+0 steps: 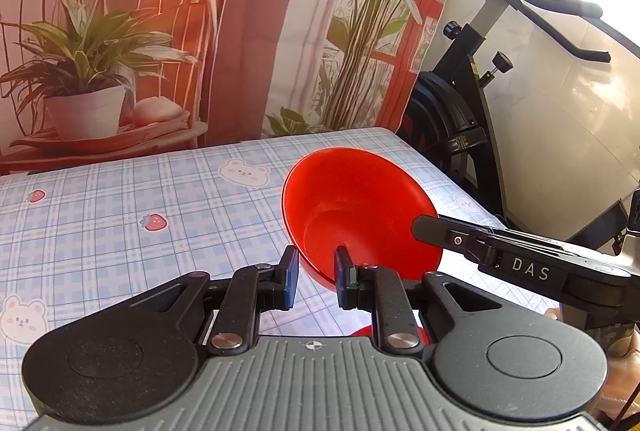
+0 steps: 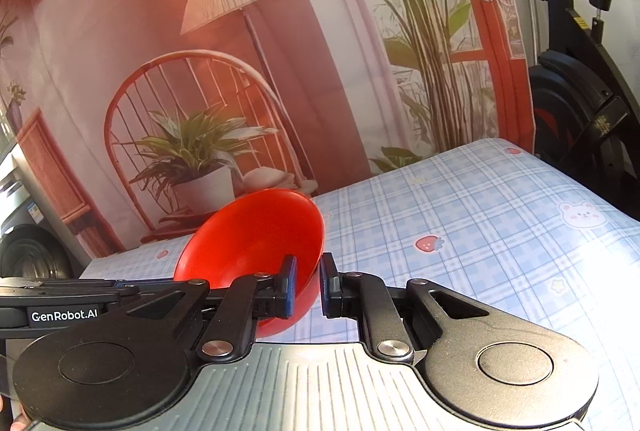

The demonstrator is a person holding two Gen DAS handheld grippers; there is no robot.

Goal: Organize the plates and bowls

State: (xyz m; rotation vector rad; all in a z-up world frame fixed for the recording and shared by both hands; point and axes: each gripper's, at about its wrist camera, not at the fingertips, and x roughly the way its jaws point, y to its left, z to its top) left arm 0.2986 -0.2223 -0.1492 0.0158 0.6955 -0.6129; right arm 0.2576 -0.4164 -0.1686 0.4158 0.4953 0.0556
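Observation:
A red bowl [image 1: 356, 203] is held tilted above the table, its opening facing the left wrist camera. My left gripper [image 1: 316, 275] is shut on its near rim, one finger inside and one outside. My right gripper [image 2: 308, 283] is shut on the opposite rim of the same red bowl [image 2: 256, 235]; its finger [image 1: 448, 235] shows reaching in from the right in the left wrist view. A bit of another red object [image 1: 364, 331] shows below the bowl, mostly hidden by my left gripper.
The table wears a blue plaid cloth [image 1: 120, 215] with bear and strawberry prints. A printed backdrop [image 1: 160, 31] hangs behind the far edge. An exercise bike [image 1: 472, 103] stands off the table's right side.

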